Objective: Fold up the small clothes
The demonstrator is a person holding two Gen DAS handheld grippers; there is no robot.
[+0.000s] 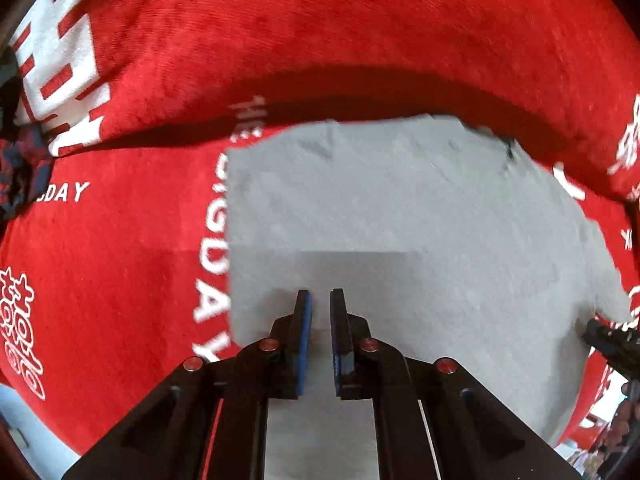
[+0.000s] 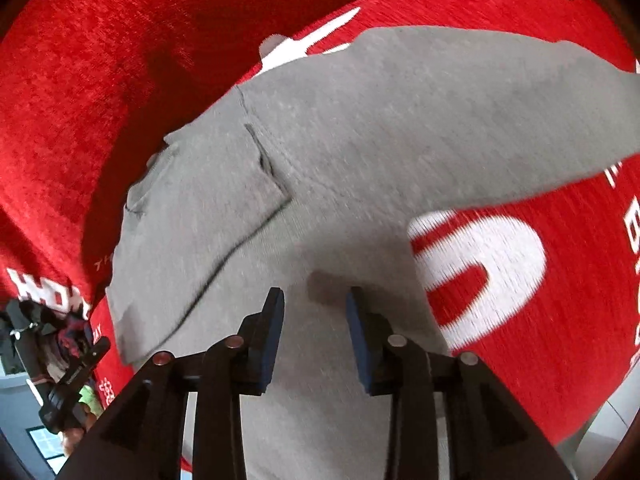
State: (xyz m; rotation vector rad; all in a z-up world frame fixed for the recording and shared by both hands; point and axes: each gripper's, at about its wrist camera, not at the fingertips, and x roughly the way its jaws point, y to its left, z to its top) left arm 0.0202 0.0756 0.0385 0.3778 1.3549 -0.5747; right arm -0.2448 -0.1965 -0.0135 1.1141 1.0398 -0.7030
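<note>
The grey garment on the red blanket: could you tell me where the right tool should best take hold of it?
Probably the free edge nearest the right tool. There the grey garment narrows into a strip running between the open fingers, so coming straight forward, low over the red blanket, would likely catch it. The pocket-like flap farther left lies flat and offers less to pinch.

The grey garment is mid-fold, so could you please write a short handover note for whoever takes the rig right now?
Left gripper: jaws nearly closed with a narrow gap, over the grey garment; I cannot tell whether it pinches cloth.
Right gripper: open, over the same garment, holding nothing.
The garment lies on the red cloth with white lettering. One flap already lies folded over the body.
Left: finish the remaining folds and smooth it flat.
</note>
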